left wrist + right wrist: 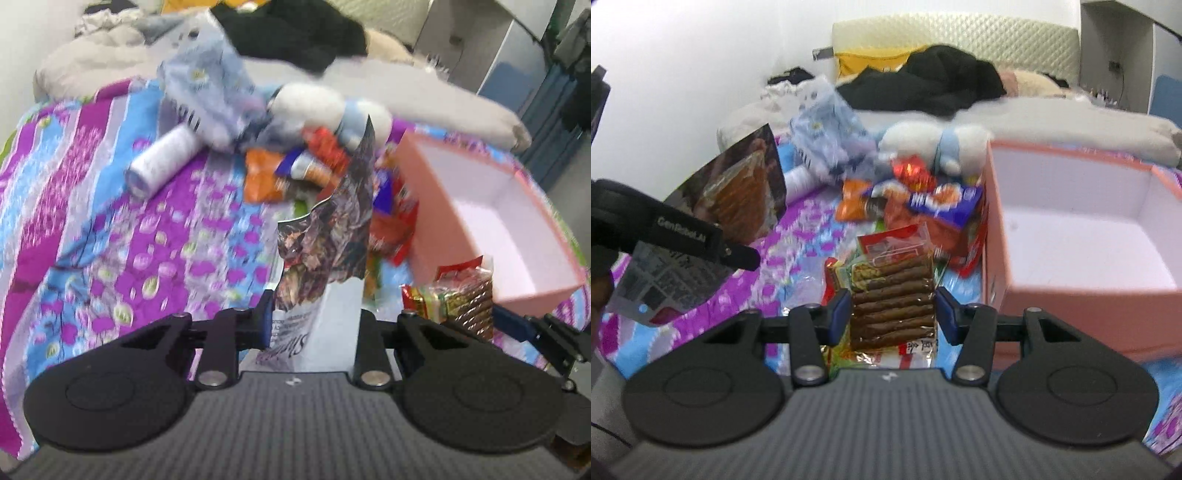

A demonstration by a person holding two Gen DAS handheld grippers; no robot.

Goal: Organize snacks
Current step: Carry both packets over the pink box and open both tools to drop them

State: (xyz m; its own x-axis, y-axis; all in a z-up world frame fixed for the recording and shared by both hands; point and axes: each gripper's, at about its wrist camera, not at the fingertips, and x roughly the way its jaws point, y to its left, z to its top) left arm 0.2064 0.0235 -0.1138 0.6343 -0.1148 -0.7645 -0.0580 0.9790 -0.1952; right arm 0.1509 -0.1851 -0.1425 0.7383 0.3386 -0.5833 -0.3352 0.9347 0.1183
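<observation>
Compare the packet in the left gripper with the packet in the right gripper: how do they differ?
The left packet is opaque, dark-printed with a white end; the right packet is clear, showing brown sticks. The left one is flat and thin; the right one looks thicker. Both are gripped, lifted above the bedspread, near the pink box.

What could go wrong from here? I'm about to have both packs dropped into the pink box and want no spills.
1. The left gripper pinches the tall snack bag only near one end, so it could swing or slip.
2. The right gripper holds the clear stick pack by its slick wrapper; it might slide out.
3. The pink box sits on soft bedding beside a loose snack pile; a bump could tip it.
</observation>
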